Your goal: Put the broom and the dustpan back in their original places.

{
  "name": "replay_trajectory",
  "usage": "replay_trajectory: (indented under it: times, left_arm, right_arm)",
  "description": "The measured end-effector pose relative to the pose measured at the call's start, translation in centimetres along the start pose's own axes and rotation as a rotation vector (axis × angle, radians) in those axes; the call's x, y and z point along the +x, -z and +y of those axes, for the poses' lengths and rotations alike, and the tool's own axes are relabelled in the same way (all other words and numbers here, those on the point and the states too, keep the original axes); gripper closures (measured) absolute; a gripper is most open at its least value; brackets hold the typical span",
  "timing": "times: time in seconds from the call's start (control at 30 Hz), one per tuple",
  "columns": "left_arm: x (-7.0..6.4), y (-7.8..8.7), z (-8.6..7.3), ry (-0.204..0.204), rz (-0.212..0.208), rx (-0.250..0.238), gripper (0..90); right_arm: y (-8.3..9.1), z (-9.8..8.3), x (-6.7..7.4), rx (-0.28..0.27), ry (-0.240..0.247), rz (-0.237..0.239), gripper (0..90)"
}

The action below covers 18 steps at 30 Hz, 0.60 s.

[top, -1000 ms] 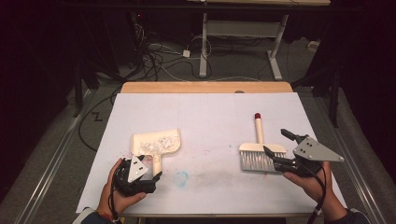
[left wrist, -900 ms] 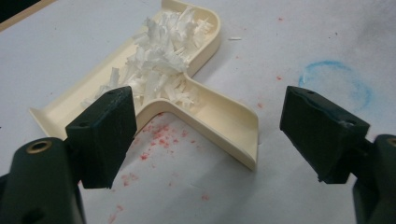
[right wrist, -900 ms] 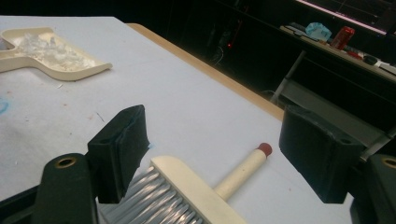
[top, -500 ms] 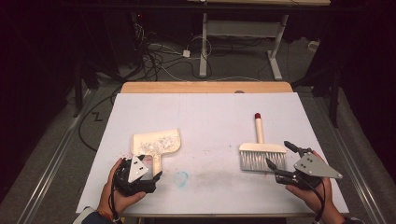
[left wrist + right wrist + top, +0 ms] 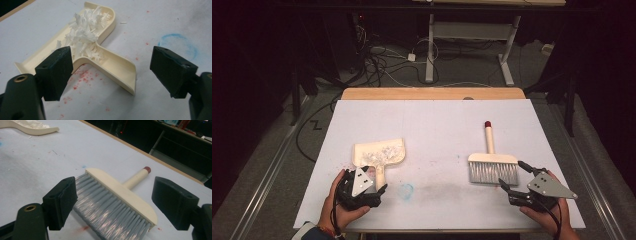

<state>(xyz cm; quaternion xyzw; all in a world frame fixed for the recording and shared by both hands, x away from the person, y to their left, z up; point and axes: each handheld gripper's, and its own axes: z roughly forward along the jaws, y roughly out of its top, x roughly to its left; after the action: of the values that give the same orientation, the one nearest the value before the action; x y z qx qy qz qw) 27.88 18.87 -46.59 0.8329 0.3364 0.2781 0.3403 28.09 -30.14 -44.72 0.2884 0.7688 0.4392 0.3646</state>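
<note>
Black-jawed right tool low over the table, wide open, empty, just beside the brush.

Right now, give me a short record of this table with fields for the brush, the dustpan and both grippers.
surface: white sheet over a wooden table, with red specks and a blue ring mark
brush: cream-backed hand brush with grey bristles and a red-tipped handle, lying flat, handle pointing away from the person
dustpan: cream plastic dustpan, flat on the sheet, holding white paper shreds
left gripper: open, jaws either side of the dustpan's handle, not pressing it
right gripper: open, jaws just opening, bristles between them, no grip
</note>
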Motion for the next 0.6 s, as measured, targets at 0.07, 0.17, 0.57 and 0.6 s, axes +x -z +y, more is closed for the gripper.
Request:
replay_trajectory:
  times: [0.07,0.17,0.57,0.6]
  left_arm:
    - [-0.01,-0.02,-0.02,-0.008,0.002,0.0,17.5]
    - [-0.11,0.04,-0.07,-0.018,0.003,-0.001,17.5]
    - [-0.31,0.15,-0.01,-0.032,0.003,-0.004,17.5]
    - [-0.32,0.09,0.01,-0.034,0.003,-0.002,17.5]
  right_arm:
    - [0.07,0.08,-0.07,-0.006,0.0,-0.002,20.7]
    - [0.05,0.14,-0.11,-0.007,-0.004,-0.003,20.8]
    - [0.21,0.3,0.09,-0.005,-0.002,-0.005,21.0]
    - [0.22,0.27,0.07,-0.005,0.0,-0.006,21.0]
